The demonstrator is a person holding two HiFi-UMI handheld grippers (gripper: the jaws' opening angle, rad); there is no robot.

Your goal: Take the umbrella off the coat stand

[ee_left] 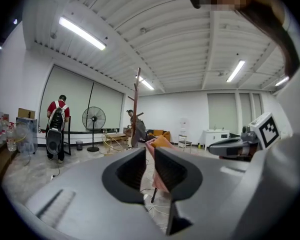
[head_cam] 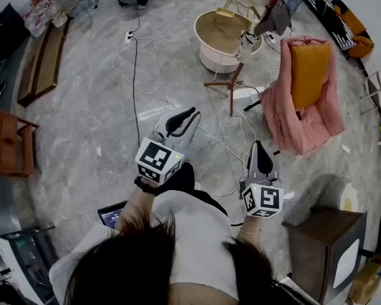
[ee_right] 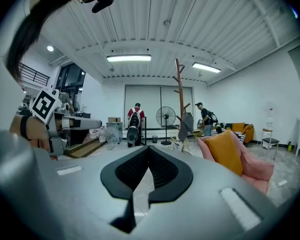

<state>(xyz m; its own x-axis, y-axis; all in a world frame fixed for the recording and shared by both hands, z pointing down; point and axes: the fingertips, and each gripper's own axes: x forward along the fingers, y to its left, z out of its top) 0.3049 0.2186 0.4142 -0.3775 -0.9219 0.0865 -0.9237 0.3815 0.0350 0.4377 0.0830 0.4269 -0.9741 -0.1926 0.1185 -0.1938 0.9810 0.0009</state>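
Note:
A wooden coat stand rises from the floor ahead of me, beside a round low table. A folded grey umbrella hangs from its upper pegs. The stand and the hanging umbrella also show far off in the right gripper view, and the stand with the umbrella shows small in the left gripper view. My left gripper is held level in front of me, shut and empty. My right gripper is also shut with nothing in it. Both are well short of the stand.
A pink-draped armchair with an orange cushion stands right of the stand. The round table is behind it. Cables trail over the floor. A wooden bench is at left and a dark cabinet near right. People and a fan stand far off.

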